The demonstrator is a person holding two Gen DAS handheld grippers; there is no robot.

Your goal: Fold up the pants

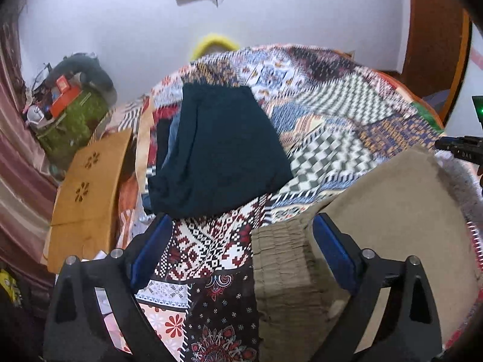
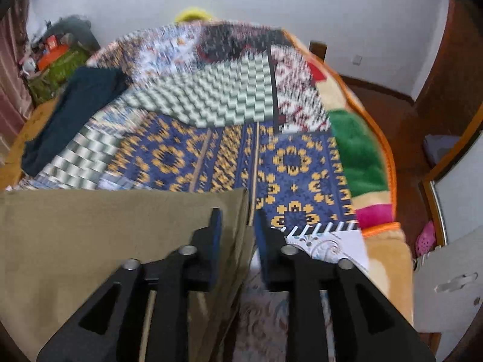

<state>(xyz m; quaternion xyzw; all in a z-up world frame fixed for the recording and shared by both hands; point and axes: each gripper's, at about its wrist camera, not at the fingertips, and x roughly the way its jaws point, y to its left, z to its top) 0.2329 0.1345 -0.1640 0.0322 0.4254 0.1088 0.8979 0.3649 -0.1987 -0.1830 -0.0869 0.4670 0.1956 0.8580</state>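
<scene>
Khaki pants [image 1: 392, 211] lie flat on the patchwork bedspread [image 1: 332, 99], their gathered elastic waistband [image 1: 280, 259] towards me. My left gripper [image 1: 241, 218] hangs just above with its jaws wide open. The waistband's corner sits between them and nothing is pinched. In the right wrist view the pants [image 2: 90, 241] fill the lower left. My right gripper [image 2: 238, 214] straddles their right-hand edge, left finger over the cloth, right finger beside it. A narrow gap shows between pads and cloth.
A folded dark teal garment [image 1: 220, 150] lies on a small stack at the bed's far left. A wooden board [image 1: 87, 187] and a cluttered green bag [image 1: 72, 114] stand beyond it. A fleece blanket [image 2: 359, 157], white cabinet door [image 2: 446, 277] and pink shoes [image 2: 425, 238] are on the right.
</scene>
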